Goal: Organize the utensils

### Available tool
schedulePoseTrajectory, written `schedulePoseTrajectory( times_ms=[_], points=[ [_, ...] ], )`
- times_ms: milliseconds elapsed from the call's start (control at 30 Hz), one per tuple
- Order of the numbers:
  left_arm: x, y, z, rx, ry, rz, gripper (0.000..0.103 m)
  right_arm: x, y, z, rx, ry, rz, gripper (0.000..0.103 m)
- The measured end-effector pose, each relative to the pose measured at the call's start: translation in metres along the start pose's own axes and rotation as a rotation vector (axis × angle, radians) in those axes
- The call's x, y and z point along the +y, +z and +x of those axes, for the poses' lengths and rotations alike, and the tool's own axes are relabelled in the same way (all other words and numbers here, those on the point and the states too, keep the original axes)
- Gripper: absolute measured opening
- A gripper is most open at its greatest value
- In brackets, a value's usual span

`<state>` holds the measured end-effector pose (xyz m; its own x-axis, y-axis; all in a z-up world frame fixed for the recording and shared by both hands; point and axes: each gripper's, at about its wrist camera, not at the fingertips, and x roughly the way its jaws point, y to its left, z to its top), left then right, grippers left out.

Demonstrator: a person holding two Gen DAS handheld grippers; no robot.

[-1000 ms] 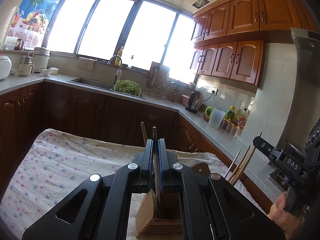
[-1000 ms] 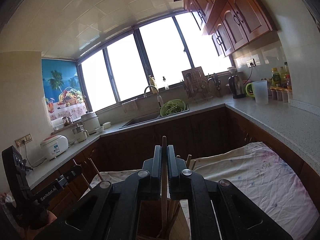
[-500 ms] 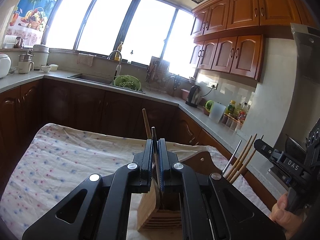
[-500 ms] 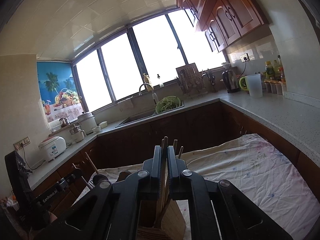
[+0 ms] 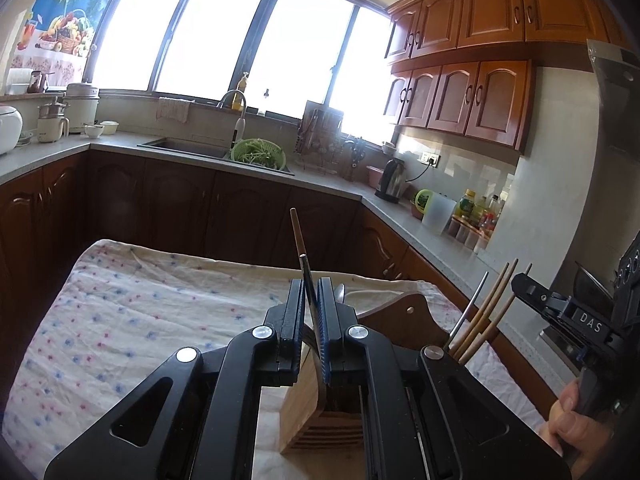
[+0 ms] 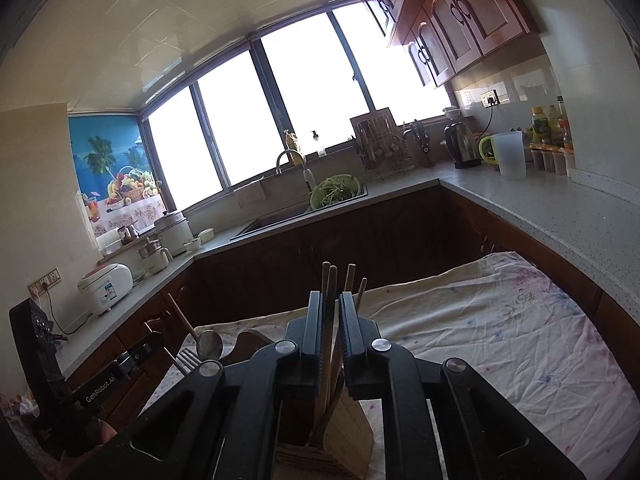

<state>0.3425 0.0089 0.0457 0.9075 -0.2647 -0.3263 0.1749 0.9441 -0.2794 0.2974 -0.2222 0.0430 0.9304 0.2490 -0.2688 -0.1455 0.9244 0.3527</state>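
Wooden chopsticks [image 6: 329, 280] and seemingly a spoon [image 6: 209, 345] upright in a slatted wooden holder [image 5: 306, 412].

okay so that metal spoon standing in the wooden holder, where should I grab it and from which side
Grip the spoon by the narrow neck just under its round bowl, coming down from above. It stands bowl-up in the wooden holder, with a fork right beside it and a wooden stick leaning close, so a side approach would likely bump them. Its lower handle is hidden, so lift it straight up.
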Motion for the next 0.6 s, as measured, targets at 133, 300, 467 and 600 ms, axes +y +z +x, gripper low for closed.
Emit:
schedulePoseTrajectory(
  times_ms=[133,300,467,600],
  points=[
    [-0.002,0.001,-0.005,0.009,0.007,0.003,0.023,-0.001,0.0,-0.006,-0.006,0.005,0.012,0.027],
    [-0.002,-0.003,-0.022,-0.016,0.059,0.002,0.064,-0.004,0.002,-0.023,-0.058,-0.001,0.021,0.073],
    [0.003,-0.011,-0.039,-0.021,0.101,-0.014,0.086,-0.006,0.0,-0.033,-0.052,0.008,0.021,0.092],
    [0.006,-0.018,-0.05,-0.003,0.11,-0.025,0.089,-0.004,-0.006,-0.04,-0.032,0.023,0.004,0.092]
  ],
)
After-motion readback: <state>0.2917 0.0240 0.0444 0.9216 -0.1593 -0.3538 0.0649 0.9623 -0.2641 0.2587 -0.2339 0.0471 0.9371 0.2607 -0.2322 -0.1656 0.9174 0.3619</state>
